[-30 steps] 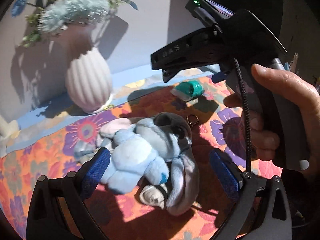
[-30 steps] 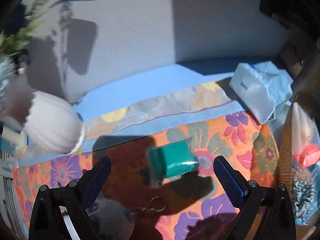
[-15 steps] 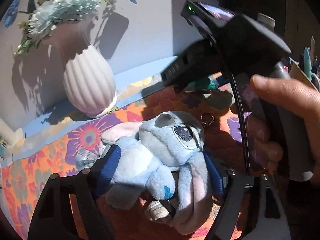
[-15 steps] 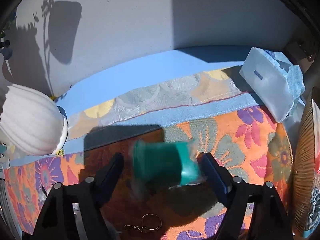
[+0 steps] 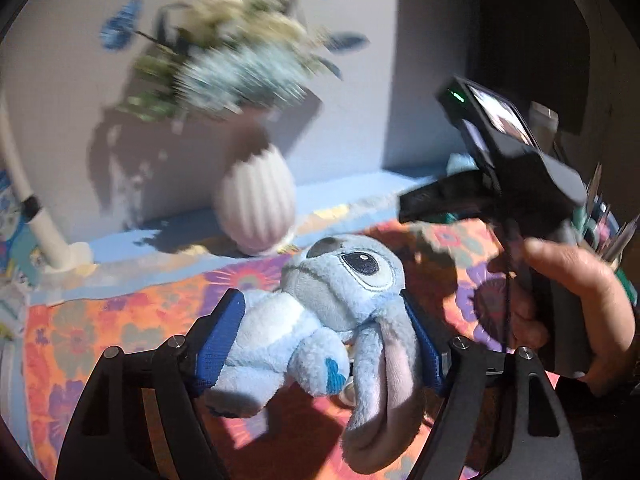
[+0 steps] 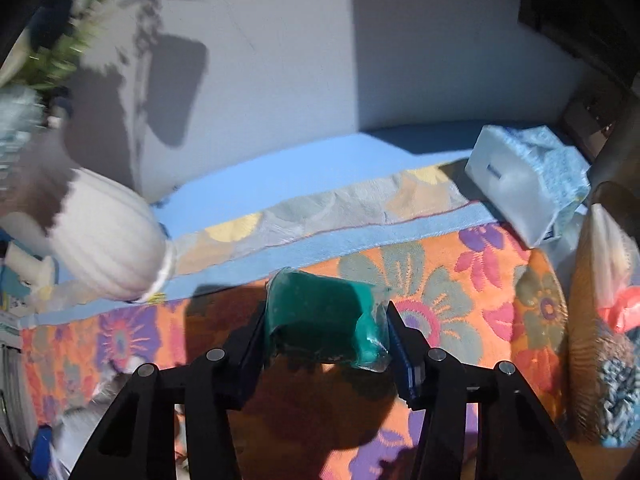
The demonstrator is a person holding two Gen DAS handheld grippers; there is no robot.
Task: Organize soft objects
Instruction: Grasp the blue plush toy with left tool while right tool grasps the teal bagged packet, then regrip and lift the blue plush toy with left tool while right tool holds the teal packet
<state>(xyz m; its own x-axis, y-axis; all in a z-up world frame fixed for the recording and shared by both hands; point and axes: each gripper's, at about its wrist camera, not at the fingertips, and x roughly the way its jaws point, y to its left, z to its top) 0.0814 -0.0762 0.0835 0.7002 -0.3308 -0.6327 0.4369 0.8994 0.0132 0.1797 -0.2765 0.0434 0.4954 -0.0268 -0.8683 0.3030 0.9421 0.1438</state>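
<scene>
A big flowery cloth (image 6: 452,304) in orange, purple and pink lies under both claws. Behind it runs a blue strip, then a pale wall.

Past the left claw (image 5: 320,336) stands a white ribbed vase (image 5: 256,208) with blurry blue and cream flowers (image 5: 236,60). In the right wrist view the same vase sits far off to the left of the right claw (image 6: 326,332).

The left claw has just been closing, and its 2 blue pads squeeze a soft blue plush toy (image 5: 320,320). The toy lies sideways between them, head to the right, with 1 big dark eye up and a long ear hanging down. It looks lifted off the cloth.

To the right of the left claw, a person's hand (image 5: 568,312) grips the black handle of the other claw.

The right claw has just been closing too. It pinches a small green soft pack (image 6: 328,320) in clear wrap. Up and to the right of it rests a white and blue tissue pack (image 6: 524,180). Its small blue mark is too tiny to read.
</scene>
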